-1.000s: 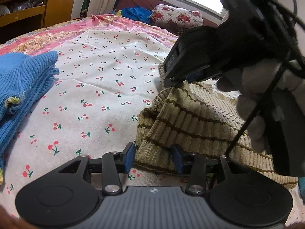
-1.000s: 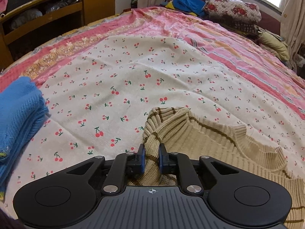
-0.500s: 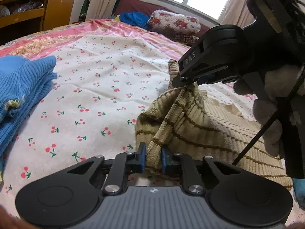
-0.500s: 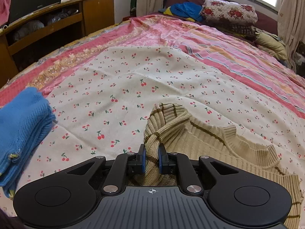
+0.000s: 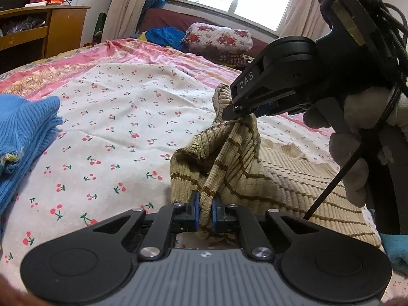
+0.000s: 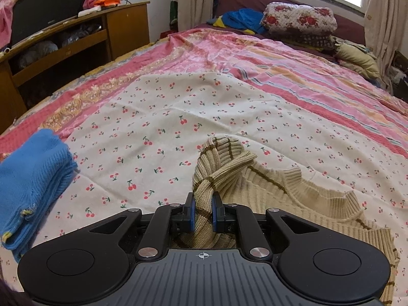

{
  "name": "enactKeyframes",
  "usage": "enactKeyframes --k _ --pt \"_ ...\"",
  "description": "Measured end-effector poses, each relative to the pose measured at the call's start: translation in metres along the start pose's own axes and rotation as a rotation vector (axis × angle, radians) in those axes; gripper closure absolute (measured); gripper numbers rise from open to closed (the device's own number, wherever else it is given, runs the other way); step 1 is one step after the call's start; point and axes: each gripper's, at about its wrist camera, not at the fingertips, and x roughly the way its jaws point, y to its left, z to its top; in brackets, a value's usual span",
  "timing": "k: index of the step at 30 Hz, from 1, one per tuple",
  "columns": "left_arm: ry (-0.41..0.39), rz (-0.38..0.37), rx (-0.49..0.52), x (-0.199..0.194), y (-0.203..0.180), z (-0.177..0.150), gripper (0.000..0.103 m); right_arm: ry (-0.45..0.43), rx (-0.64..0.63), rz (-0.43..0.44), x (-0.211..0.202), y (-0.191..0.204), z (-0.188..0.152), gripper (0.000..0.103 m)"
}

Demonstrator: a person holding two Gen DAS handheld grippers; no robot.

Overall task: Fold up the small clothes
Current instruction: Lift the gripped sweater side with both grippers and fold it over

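Observation:
A beige ribbed sweater with brown stripes (image 5: 293, 178) lies on the cherry-print bedsheet (image 5: 127, 117). My left gripper (image 5: 206, 213) is shut on a gathered fold of its left edge. My right gripper (image 6: 203, 214) is shut on another bunched part of the sweater (image 6: 293, 199) and holds it lifted above the bed. In the left wrist view the right gripper (image 5: 244, 111) shows at upper right, with the fabric stretched up to it.
A folded blue knit garment (image 5: 23, 132) lies at the left on the sheet; it also shows in the right wrist view (image 6: 30, 181). A wooden cabinet (image 6: 76, 40) stands at the far left. A floral pillow (image 6: 298, 17) and clothes lie near the window.
My left gripper went from open to shut on the sweater's edge. Both grippers have risen, lifting the sweater's left side off the bed.

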Motion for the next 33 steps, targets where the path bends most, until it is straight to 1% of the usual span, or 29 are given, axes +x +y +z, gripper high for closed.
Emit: enactKeyframes --k 9,18,24,33 --pt "-0.007 -0.015 -0.01 -0.004 -0.004 0.004 0.088 -0.011 0.015 0.003 -0.009 -0.009 0.0 0.092" --pt "-0.01 -0.036 0.04 -0.008 -0.026 0.007 0.088 -0.035 0.052 0.01 -0.024 -0.028 -0.004 0.092" --pt "-0.011 -0.067 0.084 -0.012 -0.052 0.008 0.088 -0.059 0.087 0.014 -0.041 -0.053 -0.011 0.092" --pt "-0.009 -0.129 0.165 -0.014 -0.102 0.007 0.089 -0.094 0.17 -0.002 -0.072 -0.109 -0.03 0.092"
